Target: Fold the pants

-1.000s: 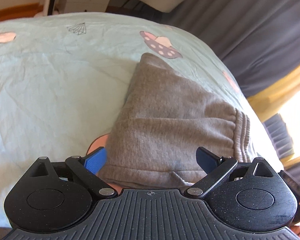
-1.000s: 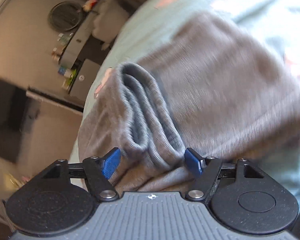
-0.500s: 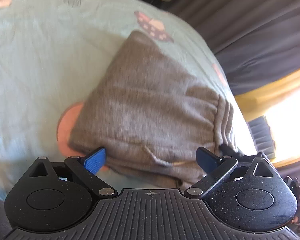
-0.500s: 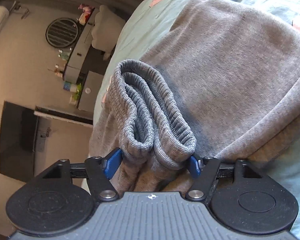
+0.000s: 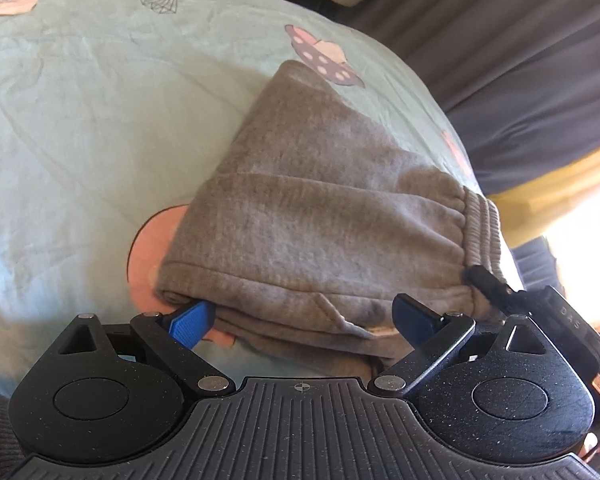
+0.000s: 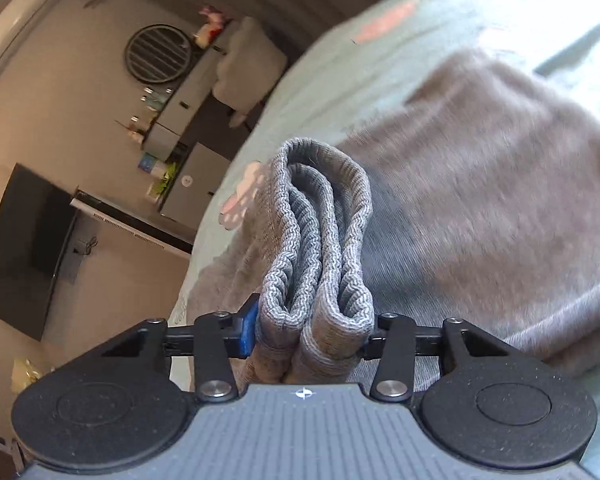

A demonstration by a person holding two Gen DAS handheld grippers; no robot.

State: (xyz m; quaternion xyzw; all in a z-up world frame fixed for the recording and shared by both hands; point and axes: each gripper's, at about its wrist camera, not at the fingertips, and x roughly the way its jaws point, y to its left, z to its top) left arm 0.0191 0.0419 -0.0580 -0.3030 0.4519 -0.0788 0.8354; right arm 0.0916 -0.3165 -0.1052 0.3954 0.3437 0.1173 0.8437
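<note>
**Right gripper closing on ribbed cuffs; left wide open at folded edge**

Pants (image 5: 324, 216): grey sweatpants, already folded into a compact stack, lying on the mint bedsheet (image 5: 80, 120). In the left wrist view they fill the centre. The long axis runs from the lower centre up to a narrow end at upper centre, near the mushroom print (image 5: 324, 60).

Right gripper (image 6: 312, 334): jaws closing, with the bunched ribbed cuffs (image 6: 320, 232) between them. The blue pad (image 6: 249, 330) on the left presses against the fabric; the right pad is mostly hidden behind the bundle but looks in contact too. The cuffs stick straight up out of the fingers, centre of frame, and the pants body spreads to the right.

Left gripper (image 5: 302, 316): jaws wide apart, holding nothing. The near folded edge sits between the pads. The left pad (image 5: 190, 320) is just under the lower-left corner of the stack; I can't tell whether it touches.

Key relation: the cuff bundle is at the right gripper's end, at the right edge of the left view. So the right hand is the nearer one for carrying it across the stack. The left is placed to pin the near edge.

Risk: a thick bundle could slip out of a partial pinch.
</note>
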